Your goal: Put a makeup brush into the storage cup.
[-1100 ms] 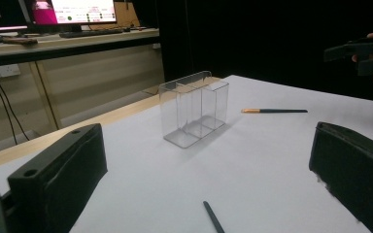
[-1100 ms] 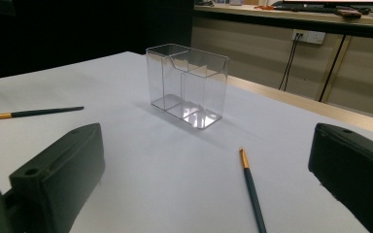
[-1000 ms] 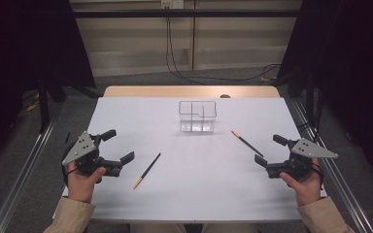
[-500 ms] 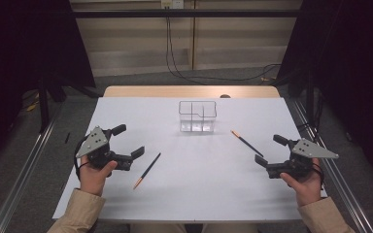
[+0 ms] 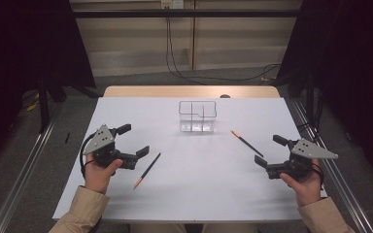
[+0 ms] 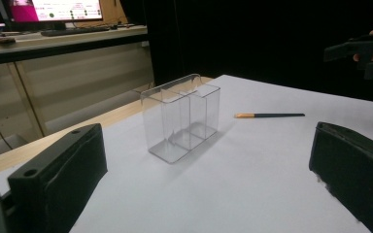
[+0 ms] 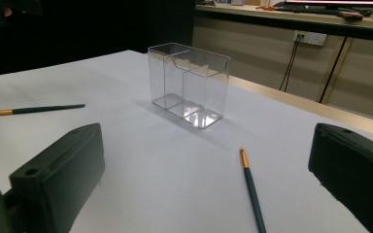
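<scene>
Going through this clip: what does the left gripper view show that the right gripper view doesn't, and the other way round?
Left gripper view: the right gripper, held up far across the table.
Right gripper view: the left pencil, lying past the box.
Both: the clear divided box, the right pencil with its orange end towards the box, the white table, and each gripper's own black fingers spread wide with nothing between them.

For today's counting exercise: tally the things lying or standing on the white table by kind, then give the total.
Pencils: 2, one by the left gripper at, one by the right gripper at
Clear compartment holder: 1
Total: 3
</scene>
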